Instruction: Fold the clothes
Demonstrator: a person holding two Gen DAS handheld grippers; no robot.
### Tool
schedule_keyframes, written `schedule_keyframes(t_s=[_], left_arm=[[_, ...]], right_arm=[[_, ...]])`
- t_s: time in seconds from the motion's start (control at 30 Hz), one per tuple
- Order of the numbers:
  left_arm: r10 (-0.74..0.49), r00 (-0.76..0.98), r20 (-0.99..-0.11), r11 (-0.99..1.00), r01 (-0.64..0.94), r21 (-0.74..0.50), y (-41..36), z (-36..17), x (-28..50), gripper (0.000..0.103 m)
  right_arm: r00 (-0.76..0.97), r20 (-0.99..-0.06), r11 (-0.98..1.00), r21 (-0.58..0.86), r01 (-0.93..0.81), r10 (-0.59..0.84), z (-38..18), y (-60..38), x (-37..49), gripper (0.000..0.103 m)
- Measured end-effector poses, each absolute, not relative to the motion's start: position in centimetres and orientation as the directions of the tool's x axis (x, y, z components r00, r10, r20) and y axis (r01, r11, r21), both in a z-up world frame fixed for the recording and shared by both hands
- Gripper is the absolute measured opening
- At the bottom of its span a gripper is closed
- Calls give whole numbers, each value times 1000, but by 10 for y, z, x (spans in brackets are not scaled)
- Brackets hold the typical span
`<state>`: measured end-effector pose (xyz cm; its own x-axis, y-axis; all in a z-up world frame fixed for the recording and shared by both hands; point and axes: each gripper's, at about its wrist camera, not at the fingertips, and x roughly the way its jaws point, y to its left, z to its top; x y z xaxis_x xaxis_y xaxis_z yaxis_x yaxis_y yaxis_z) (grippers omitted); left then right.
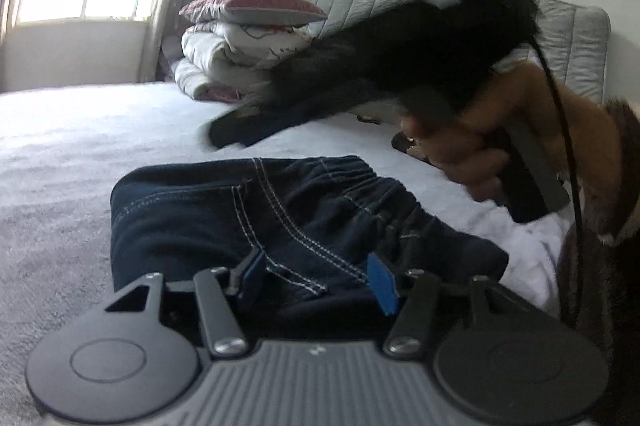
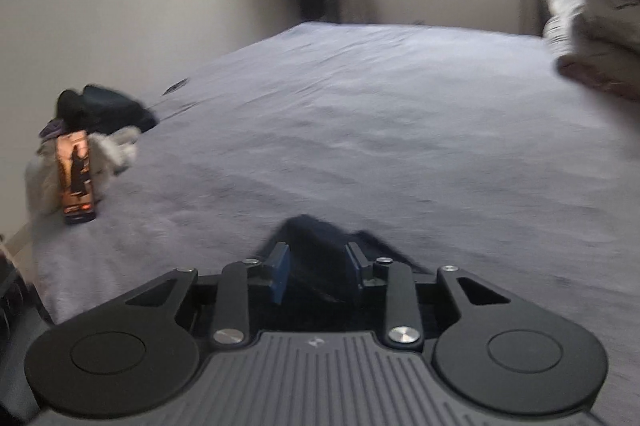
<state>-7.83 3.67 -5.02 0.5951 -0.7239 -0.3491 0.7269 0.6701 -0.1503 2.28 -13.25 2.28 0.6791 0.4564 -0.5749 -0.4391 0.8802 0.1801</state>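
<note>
Two claws are over a bed [image 2: 360,97] covered in a pale grey spread. No container shows in either view; the garments lie or hang loose.

Left claw [image 1: 318,280]: jaws stand partly apart, low over a folded pair of dark blue jeans [image 1: 256,222] lying on the bed, waistband to the right. The blue pads flank a stitched seam; whether they press the denim cannot be told.

Right claw [image 2: 318,272]: jaws fairly close together, with dark fabric [image 2: 316,246] bunched between the blue pads, apparently pinched. In the left wrist view a hand [image 1: 476,141] grips this tool's handle above the bed, and the dark garment trails from it, blurred, towards the left, raised clear of the jeans.

Stacked bedding with a pillow [image 1: 252,5] on top sits at the headboard. A heap of other clothes [image 2: 96,113] and a small printed box [image 2: 76,177] lie near the bed's far-left edge.
</note>
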Motion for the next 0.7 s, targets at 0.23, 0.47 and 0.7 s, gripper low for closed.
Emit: schedule_keyframes(t_s=[0.23,0.47,0.7], left_arm=[[-727,600,-335,671,724,-160,35,-53,-72,57],[-739,587,-329,662,724,-195,37,-54,-67,57],[-755,564,-334,644,735,-213,40,-51,-64,59]], right_arm=[[620,-658,869,112,-481,428,-7,-78,64,29],[642,-672,849,-38,-527,369,-7,-53,72,28],[702,-606,875,-20,-484,374,-7,-60,74,30]])
